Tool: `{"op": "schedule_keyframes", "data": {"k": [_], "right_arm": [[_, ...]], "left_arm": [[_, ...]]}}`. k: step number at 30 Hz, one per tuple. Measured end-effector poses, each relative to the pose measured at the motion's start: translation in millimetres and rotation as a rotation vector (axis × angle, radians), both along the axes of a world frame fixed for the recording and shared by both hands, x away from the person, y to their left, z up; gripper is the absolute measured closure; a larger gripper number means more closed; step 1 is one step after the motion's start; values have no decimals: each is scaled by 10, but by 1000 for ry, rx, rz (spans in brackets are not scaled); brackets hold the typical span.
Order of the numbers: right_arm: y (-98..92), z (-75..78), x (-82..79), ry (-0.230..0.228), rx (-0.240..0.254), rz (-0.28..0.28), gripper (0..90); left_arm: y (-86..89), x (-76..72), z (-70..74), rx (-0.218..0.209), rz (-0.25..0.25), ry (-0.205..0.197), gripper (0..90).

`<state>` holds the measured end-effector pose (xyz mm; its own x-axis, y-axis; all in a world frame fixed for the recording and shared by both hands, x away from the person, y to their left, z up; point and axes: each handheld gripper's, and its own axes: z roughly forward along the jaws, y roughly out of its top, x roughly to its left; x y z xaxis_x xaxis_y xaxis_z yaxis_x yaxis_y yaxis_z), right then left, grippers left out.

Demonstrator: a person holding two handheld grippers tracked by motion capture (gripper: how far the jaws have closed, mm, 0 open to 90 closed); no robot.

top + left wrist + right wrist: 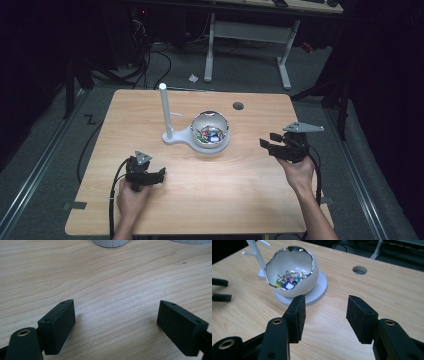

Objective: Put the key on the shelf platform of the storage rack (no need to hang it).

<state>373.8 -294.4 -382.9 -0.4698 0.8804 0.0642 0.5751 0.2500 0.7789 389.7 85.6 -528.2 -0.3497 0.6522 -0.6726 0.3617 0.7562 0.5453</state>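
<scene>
The bowl [210,129], a white egg-shaped shell with a jagged open mouth, sits on the round end of a white stand [176,137] near the middle of the table [240,190]. Small trinkets [288,281], some coloured and some wiry, lie inside it; what each one is cannot be told. The shell's mouth tips toward the person's side, which leaves the contents reachable from the front rather than from straight above. A thin white post [165,110] rises from the other end of the stand, just left of the bowl, likely a peg to hang small pieces on.

The right gripper [325,312] hovers off the wood to the right of the bowl, near but apart from it, and points at it. Its jaws stand parted with nothing between them, so it is released and looks lined up for a reach into the shell. The gap seems wide for such small pieces and would probably need narrowing.

The left gripper [116,320] rests low over bare wood in front and to the left of the stand, jaws wide apart and empty, apparently waiting clear of the other hand's path.

A round hole [238,106] lies in the tabletop behind the bowl.
</scene>
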Motion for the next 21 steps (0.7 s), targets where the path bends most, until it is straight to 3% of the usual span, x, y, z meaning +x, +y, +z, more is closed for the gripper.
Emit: {"op": "schedule_keyframes", "data": {"k": [21], "right_arm": [[-197, -190, -336, -27, 39, -63, 506]], "left_arm": [[0, -1, -1, 2, -1, -1, 155]]}}
